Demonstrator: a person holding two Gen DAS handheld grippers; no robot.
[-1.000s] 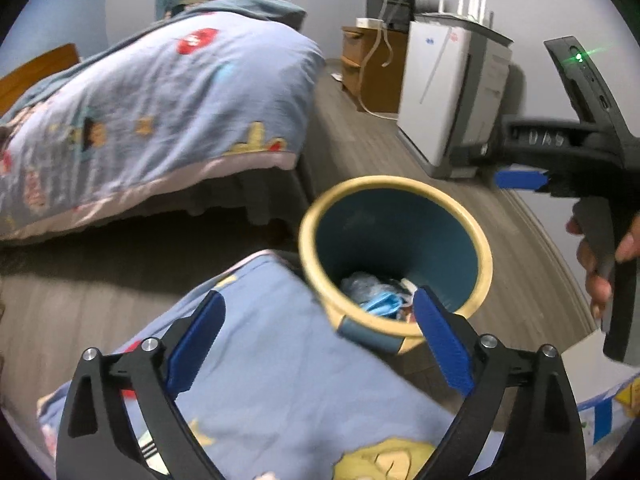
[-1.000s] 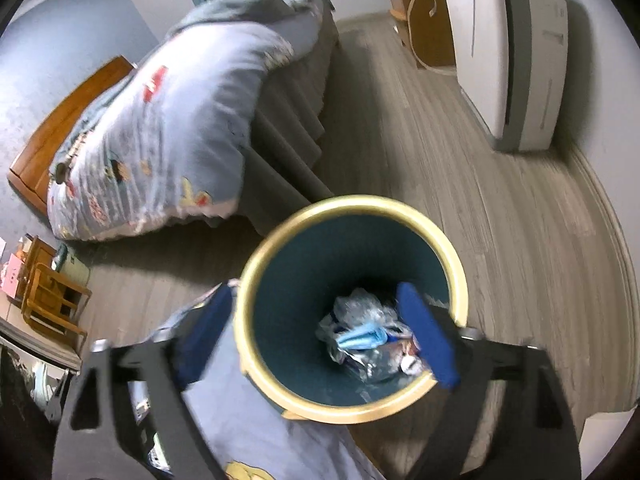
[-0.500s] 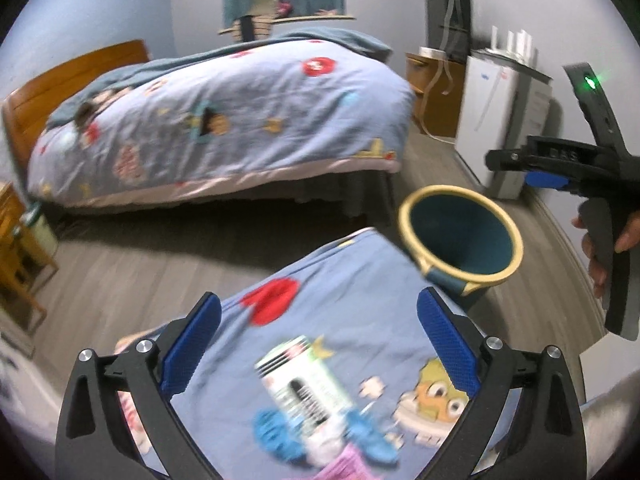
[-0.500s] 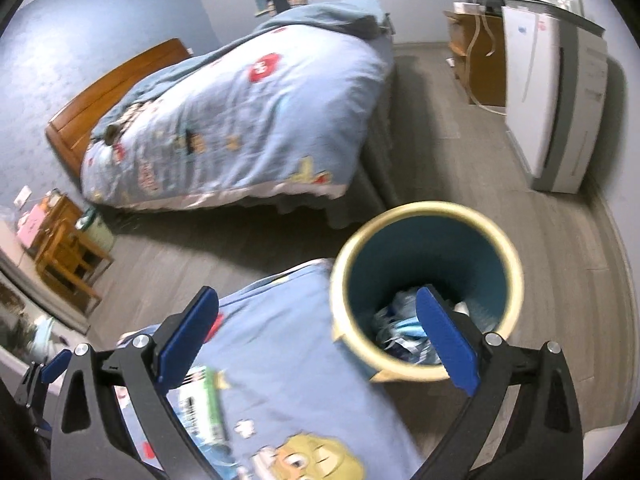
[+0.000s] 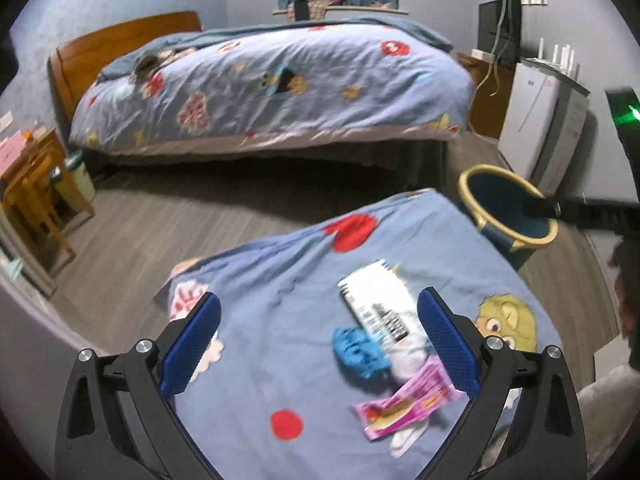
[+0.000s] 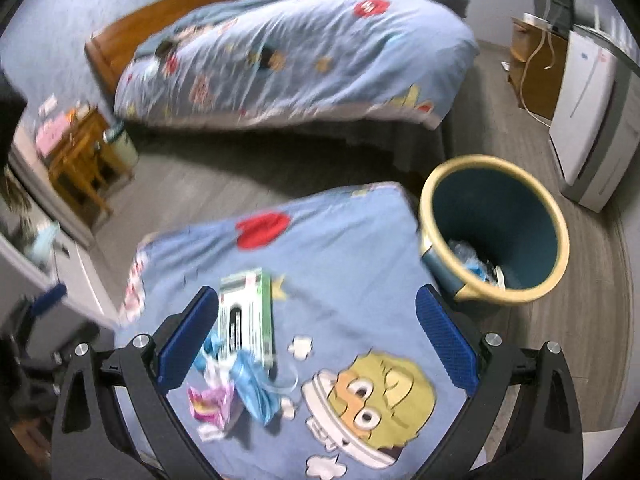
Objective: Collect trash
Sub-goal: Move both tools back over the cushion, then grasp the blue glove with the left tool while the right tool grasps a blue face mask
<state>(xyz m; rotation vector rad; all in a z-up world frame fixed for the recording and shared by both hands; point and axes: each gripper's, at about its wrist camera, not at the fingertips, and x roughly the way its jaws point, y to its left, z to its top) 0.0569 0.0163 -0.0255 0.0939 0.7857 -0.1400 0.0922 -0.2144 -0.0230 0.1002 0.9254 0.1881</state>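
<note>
Trash lies on a blue cartoon-print cover (image 5: 280, 320): a white and green box (image 5: 378, 304) (image 6: 248, 316), a crumpled blue mask (image 5: 356, 350) (image 6: 256, 388), a pink wrapper (image 5: 404, 404) (image 6: 212, 400) and white paper scraps. A blue bin with a yellow rim (image 5: 506, 210) (image 6: 494, 228) stands on the floor at the cover's far right corner, with trash inside. My left gripper (image 5: 320, 344) is open and empty above the cover, the trash by its right finger. My right gripper (image 6: 316, 344) is open and empty, the trash by its left finger.
A bed (image 5: 272, 88) with a matching duvet fills the back. A white appliance (image 5: 540, 128) and a wooden cabinet (image 5: 486, 96) stand at the right wall. A wooden stool (image 5: 36, 196) is at the left. Grey wood floor (image 5: 160, 224) runs between.
Both grippers have pulled back from the bin toward the left and over the cover. The trash pile has come into both views. Both stay open.
</note>
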